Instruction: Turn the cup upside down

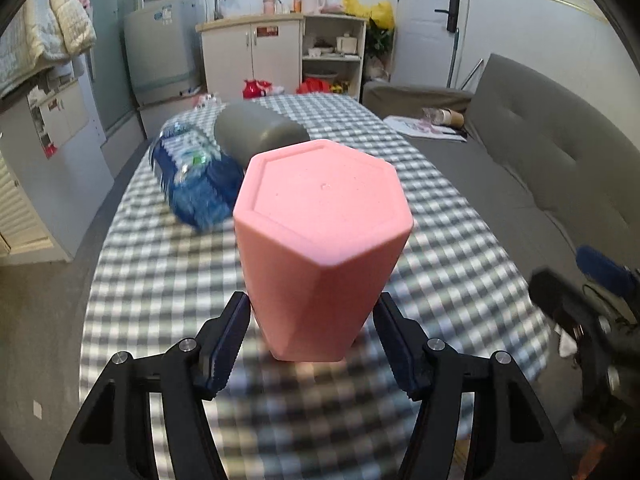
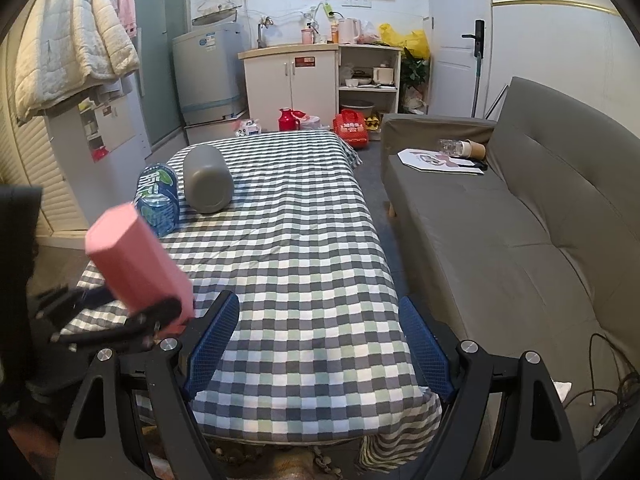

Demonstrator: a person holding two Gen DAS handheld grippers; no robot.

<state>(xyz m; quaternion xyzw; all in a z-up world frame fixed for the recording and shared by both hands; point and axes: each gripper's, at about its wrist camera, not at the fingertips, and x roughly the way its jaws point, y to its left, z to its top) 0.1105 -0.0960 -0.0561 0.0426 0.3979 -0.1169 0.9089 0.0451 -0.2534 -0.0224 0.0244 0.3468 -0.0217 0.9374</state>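
Observation:
A pink hexagonal cup (image 1: 320, 240) is between the fingers of my left gripper (image 1: 312, 320), base end up and toward the camera, held above the checked tablecloth (image 1: 160, 280). The pads press its lower sides. In the right wrist view the same cup (image 2: 136, 264) shows at the left, tilted with its base up and to the left, in the left gripper (image 2: 120, 316). My right gripper (image 2: 316, 332) is open and empty over the near end of the table (image 2: 320, 240).
A grey cylinder (image 2: 208, 180) lies on its side at the table's far left, beside a blue pack of water bottles (image 2: 158, 200). A grey sofa (image 2: 520, 220) runs along the right. Cabinets and a washing machine stand at the back.

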